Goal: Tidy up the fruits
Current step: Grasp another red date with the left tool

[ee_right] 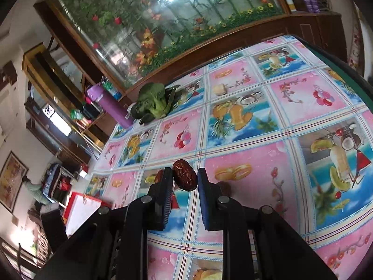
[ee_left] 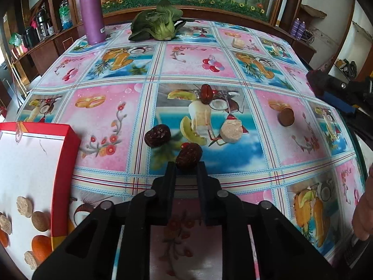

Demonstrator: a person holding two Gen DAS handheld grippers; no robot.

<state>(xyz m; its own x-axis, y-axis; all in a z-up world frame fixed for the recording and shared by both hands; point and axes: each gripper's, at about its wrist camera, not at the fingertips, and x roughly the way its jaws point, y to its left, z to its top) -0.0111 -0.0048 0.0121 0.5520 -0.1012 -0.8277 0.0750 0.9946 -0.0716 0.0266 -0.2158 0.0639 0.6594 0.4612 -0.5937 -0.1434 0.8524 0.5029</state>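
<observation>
In the left wrist view my left gripper [ee_left: 186, 165] is shut on a wrinkled dark red date [ee_left: 188, 155] at its fingertips, just over the tablecloth. Two more dates lie loose: one [ee_left: 157, 135] to the left, one [ee_left: 206, 93] farther back. A red-walled box [ee_left: 63, 175] at the left holds round discs [ee_left: 24, 206] and an orange [ee_left: 40, 245]. In the right wrist view my right gripper [ee_right: 184, 175] is shut on a glossy date [ee_right: 184, 175], held above the table. Another date [ee_right: 159, 175] peeks out behind its left finger.
A pale disc [ee_left: 232, 130], a brown disc [ee_left: 286, 116] and a pale chunk [ee_left: 237, 43] lie on the fruit-print tablecloth [ee_left: 105, 121]. A purple bottle [ee_left: 91, 11] and a leafy green vegetable [ee_left: 158, 23] stand at the far edge. A hand [ee_left: 363, 210] shows at the right edge.
</observation>
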